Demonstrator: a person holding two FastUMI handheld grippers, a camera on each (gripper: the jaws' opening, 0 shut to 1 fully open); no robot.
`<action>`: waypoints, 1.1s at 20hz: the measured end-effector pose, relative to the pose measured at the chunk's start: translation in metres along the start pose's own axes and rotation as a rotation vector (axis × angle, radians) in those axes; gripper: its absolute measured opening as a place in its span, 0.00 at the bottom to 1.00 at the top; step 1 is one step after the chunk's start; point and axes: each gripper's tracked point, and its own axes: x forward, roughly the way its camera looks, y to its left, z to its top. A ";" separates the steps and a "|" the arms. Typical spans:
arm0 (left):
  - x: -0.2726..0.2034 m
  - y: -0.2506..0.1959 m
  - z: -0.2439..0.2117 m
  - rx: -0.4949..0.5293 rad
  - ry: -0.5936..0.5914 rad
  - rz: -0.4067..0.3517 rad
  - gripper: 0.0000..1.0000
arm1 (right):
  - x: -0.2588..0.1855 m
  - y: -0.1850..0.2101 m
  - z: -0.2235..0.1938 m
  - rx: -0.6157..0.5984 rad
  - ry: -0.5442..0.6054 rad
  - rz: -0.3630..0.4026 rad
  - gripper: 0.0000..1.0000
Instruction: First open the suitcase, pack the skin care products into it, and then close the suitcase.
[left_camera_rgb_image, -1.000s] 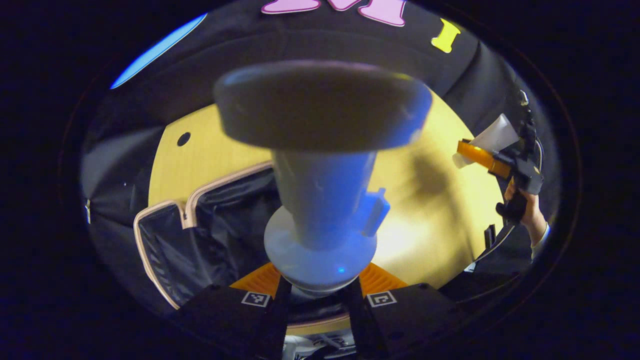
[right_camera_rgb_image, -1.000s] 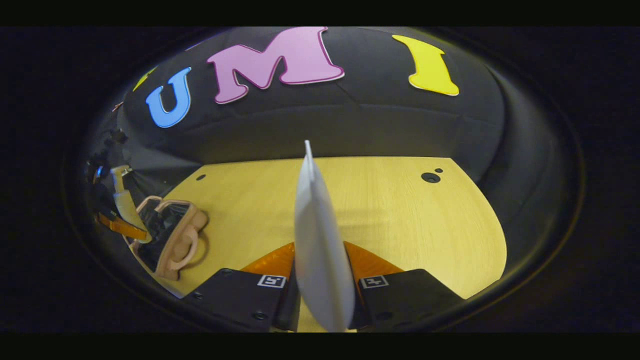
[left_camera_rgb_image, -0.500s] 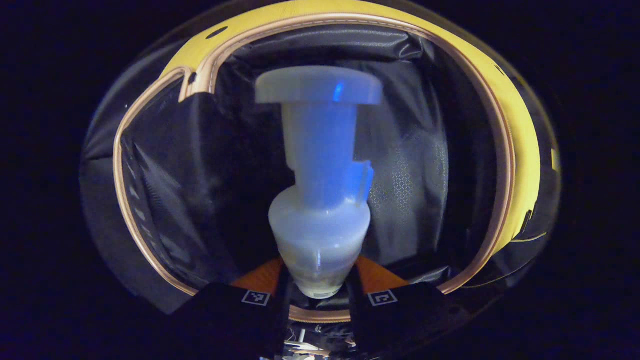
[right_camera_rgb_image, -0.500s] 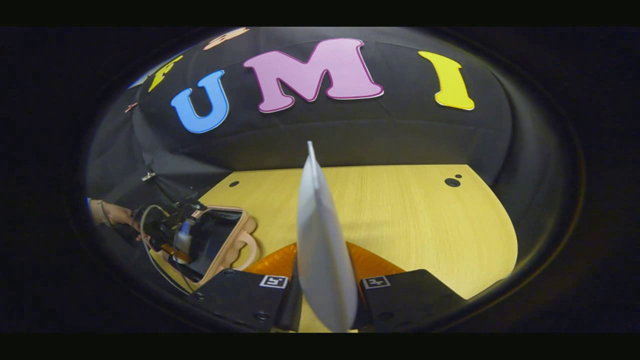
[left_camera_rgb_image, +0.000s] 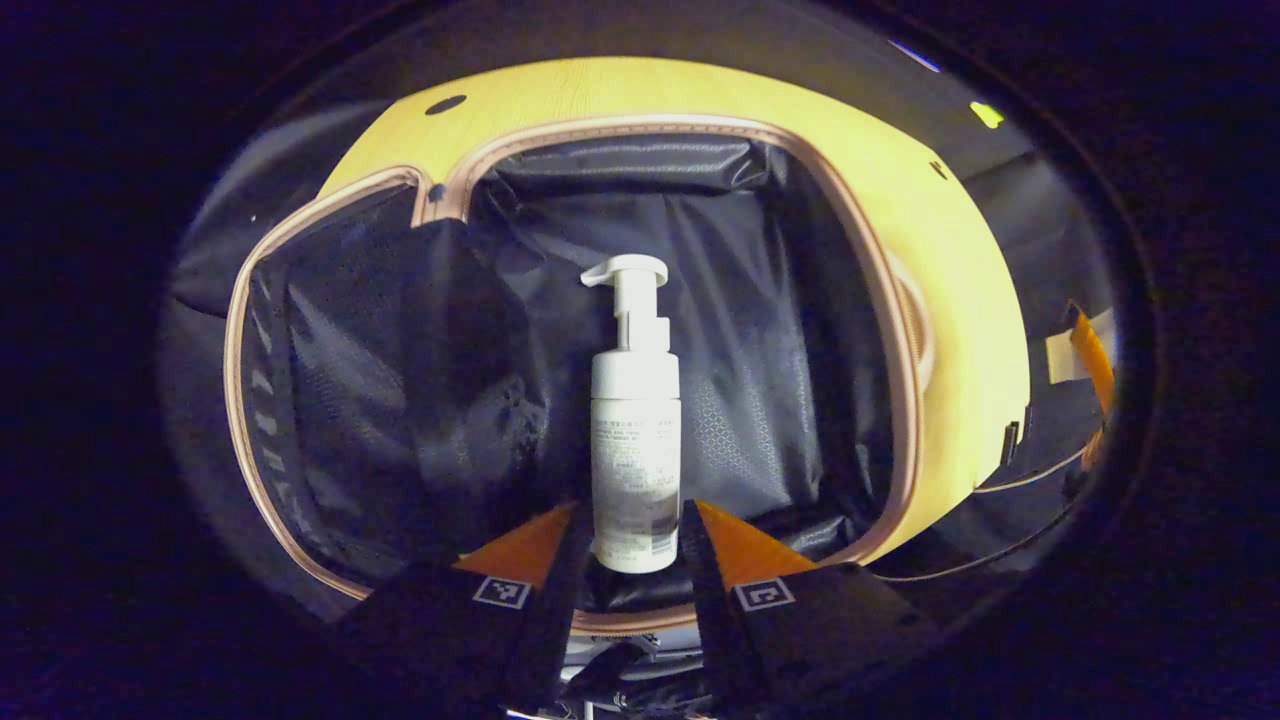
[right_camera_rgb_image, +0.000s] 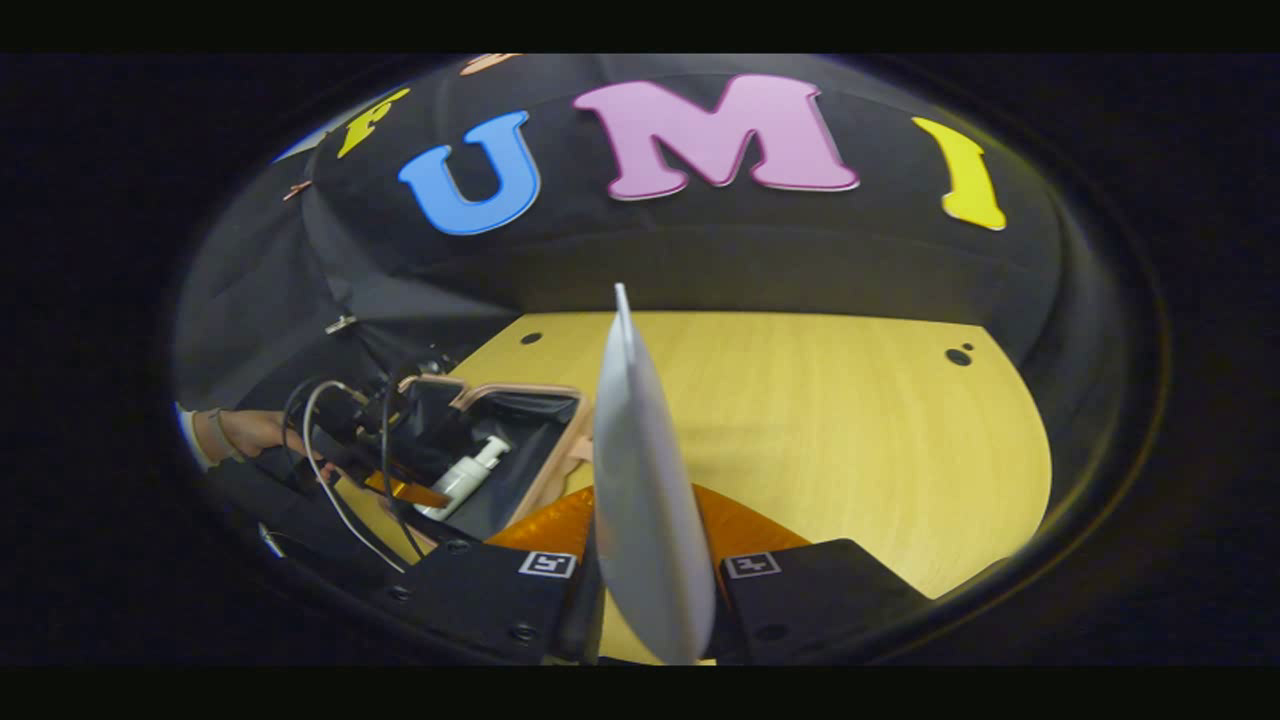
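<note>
left gripper (left_camera_rgb_image: 630, 560): square fiducial tags | cable loops | wrist (right_camera_rgb_image: 215, 435): possibly a bracelet

A pale wood grain with a smooth, faintly sheened finish is shown by the worktop (right_camera_rgb_image: 820, 420). The suitcase (left_camera_rgb_image: 905, 330) is lined with dark, slightly glossy, creased cloth with a fine woven pattern. Smooth white plastic is seen on the pump bottle (left_camera_rgb_image: 634, 440). The flat tube (right_camera_rgb_image: 645, 500) looks matt and smooth.

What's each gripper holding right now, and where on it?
Left gripper: nothing, pump bottle released in suitcase. Right gripper: white tube, pinched near its lower end.
</note>
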 end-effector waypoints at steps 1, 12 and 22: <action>-0.015 0.003 0.001 0.004 -0.058 -0.013 0.63 | 0.009 0.017 -0.004 0.022 0.030 0.027 0.39; -0.123 0.141 -0.085 -0.294 -0.388 0.046 0.86 | 0.119 0.139 -0.094 0.143 0.519 0.110 0.39; -0.125 0.212 -0.124 -0.556 -0.378 0.045 0.93 | 0.155 0.139 -0.137 0.158 0.710 -0.081 0.41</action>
